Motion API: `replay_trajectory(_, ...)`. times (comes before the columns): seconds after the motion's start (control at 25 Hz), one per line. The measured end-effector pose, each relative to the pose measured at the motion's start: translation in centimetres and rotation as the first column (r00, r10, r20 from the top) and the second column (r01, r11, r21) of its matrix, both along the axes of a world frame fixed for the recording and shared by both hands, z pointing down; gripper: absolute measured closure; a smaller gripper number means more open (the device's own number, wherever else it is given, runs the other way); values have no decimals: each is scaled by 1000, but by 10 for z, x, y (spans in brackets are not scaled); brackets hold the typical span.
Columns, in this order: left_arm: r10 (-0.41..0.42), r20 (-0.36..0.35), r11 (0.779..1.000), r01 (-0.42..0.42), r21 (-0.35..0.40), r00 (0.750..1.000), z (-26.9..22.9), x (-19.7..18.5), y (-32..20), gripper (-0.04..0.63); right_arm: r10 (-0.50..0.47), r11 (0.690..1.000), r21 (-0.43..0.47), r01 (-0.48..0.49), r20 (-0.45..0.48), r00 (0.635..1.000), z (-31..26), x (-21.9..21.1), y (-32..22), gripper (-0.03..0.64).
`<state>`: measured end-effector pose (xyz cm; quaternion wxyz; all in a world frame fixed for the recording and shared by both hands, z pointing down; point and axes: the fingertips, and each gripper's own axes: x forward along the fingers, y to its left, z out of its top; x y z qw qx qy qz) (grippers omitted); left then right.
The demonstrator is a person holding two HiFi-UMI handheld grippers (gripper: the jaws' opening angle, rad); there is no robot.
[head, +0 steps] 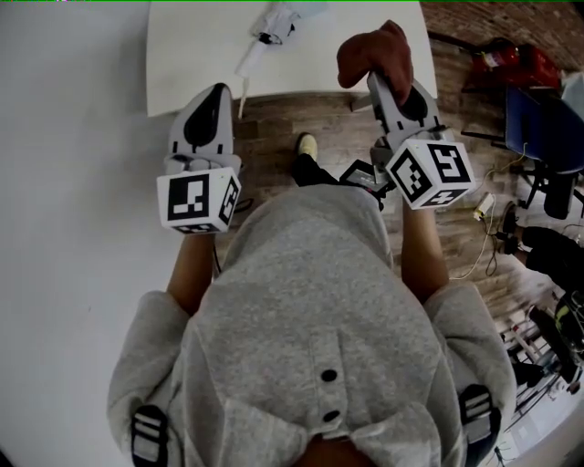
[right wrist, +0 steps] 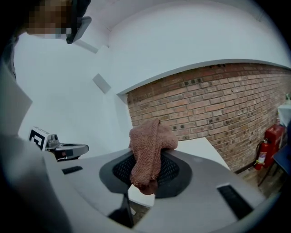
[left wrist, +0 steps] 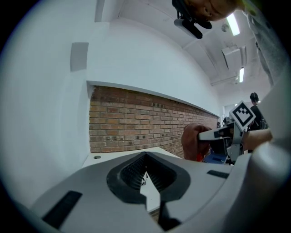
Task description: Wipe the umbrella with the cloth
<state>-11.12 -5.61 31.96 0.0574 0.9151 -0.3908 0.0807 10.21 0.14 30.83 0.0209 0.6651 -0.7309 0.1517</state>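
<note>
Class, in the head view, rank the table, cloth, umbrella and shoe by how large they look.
1. table
2. cloth, though it is held nearer the camera, so unsure
3. umbrella, partly cut off at the top edge
4. shoe

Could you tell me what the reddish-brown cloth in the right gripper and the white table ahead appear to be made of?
The reddish-brown cloth looks like a knitted or looped textile with a matte finish, perhaps cotton or microfibre: its nubby weave and soft drape show. The white rectangular table looks smooth and matte, likely laminate or painted board, though its flat, even surface leaves that open.
</note>
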Motion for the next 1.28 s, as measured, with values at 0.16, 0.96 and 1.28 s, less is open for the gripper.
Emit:
replay_trajectory(0.16,-5,22,1000,6,-10,1000,-12,18,-32,580,-2,1000,-14,2,3,1000,-9,21,-33,538)
replay_trajectory(0.96,-92,94,996,94,-12,991,-22,81,-97,580,-93,996,-13,93,-23,995,-10,90,-125,535)
replay_trajectory(1.28,-88,175,994,99,-52,981,3,84,-103,580,-116,993,-23,115,-32,993,0,94,-136,535)
